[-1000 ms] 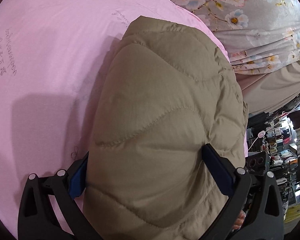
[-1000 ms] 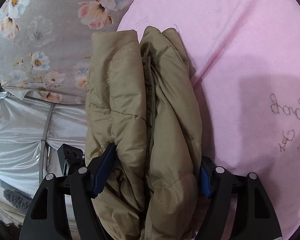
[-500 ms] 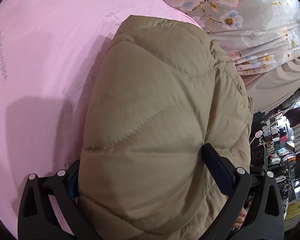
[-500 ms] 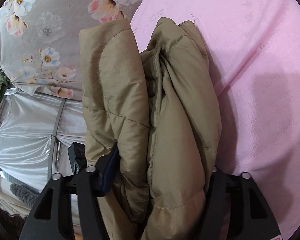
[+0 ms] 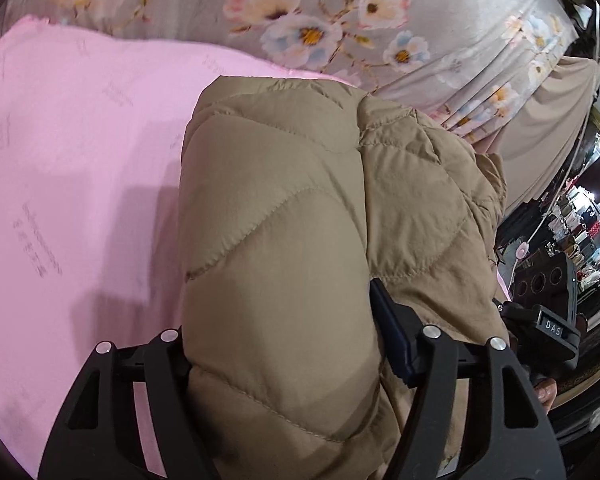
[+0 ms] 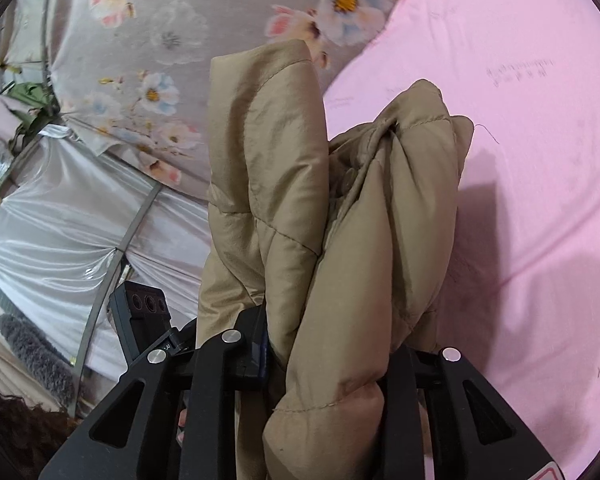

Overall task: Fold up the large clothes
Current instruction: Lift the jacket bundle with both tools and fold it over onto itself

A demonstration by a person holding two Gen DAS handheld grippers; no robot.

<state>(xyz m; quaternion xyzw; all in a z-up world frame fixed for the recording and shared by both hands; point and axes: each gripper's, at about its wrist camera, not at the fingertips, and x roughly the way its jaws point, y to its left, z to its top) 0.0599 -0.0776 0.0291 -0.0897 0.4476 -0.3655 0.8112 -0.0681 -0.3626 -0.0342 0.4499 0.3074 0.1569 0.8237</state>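
Observation:
A tan quilted puffer jacket (image 5: 284, 248) is bunched in folded layers between both grippers, lifted above a pink sheet (image 5: 68, 168). My left gripper (image 5: 284, 344) is shut on a thick fold of it; the left fingertip is hidden by fabric. In the right wrist view the jacket (image 6: 340, 248) shows as two upright folded stacks, and my right gripper (image 6: 332, 352) is shut on the right-hand stack. The left stack hangs outside the left finger (image 6: 256, 348).
The pink sheet (image 6: 520, 160) lies over a grey floral bedspread (image 5: 340, 20) that drapes off the bed's edge. The other gripper's body shows in each view (image 5: 548, 328) (image 6: 140, 312). Shiny white fabric (image 6: 52, 232) and cluttered shelves (image 5: 580, 220) lie beyond the bed.
Both grippers have closed tighter on the jacket and lifted and swung it toward the floral bedspread edge. The bundle is narrower and stands higher.

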